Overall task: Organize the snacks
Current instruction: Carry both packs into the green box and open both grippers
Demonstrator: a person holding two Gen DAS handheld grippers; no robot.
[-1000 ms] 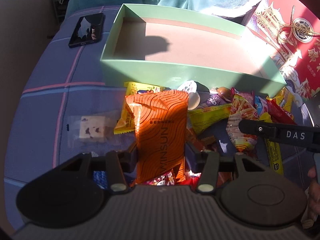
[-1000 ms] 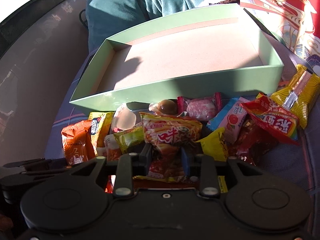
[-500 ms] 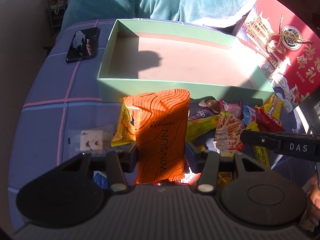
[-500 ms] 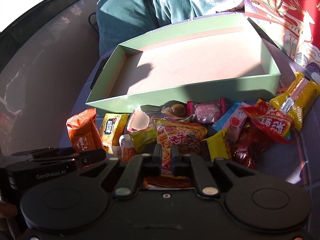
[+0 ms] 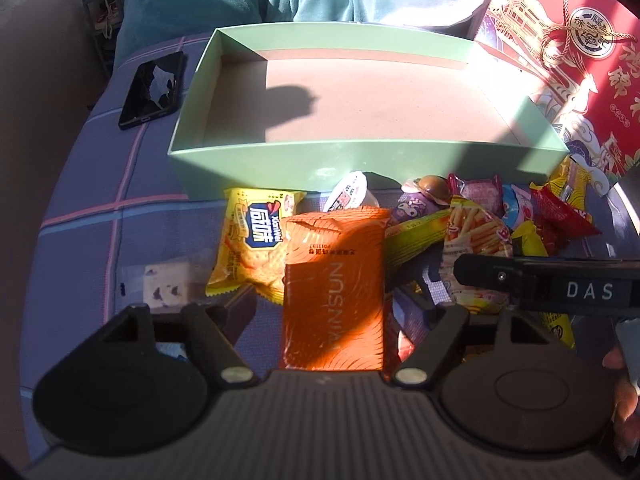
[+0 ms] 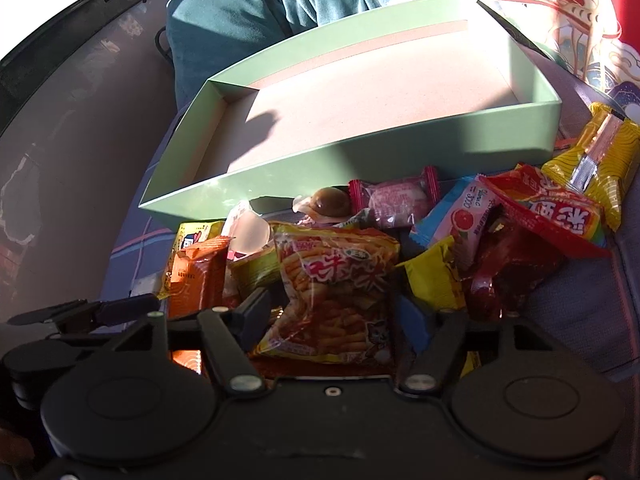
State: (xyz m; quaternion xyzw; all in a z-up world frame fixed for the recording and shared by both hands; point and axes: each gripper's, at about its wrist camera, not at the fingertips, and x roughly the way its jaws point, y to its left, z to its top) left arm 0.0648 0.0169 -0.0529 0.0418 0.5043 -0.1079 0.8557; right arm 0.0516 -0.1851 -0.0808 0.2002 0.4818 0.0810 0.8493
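An empty pale green box (image 5: 280, 168) stands at the back; it also shows in the right wrist view (image 6: 360, 148). A heap of snack packets lies in front of it. My left gripper (image 5: 334, 304) is open; the orange WINSUN packet (image 5: 334, 280) lies between its spread fingers, not pinched. My right gripper (image 6: 336, 312) is open around the yellow-red fries packet (image 6: 336, 280), which also shows in the left wrist view (image 5: 472, 240). The orange packet shows at the left in the right wrist view (image 6: 196, 276).
A black phone (image 5: 154, 90) lies left of the box. A red gift box (image 5: 580, 60) stands at the right. A yellow cracker packet (image 5: 252, 244), a clear-wrapped nougat (image 5: 168, 284), a red packet (image 6: 544, 212) and a yellow packet (image 6: 596, 160) lie on the blue checked cloth (image 5: 100, 200).
Both grippers opened: the left let go of the orange packet, which dropped back onto the heap, and the right spread its fingers around the fries packet. Both moved closer to the pile.
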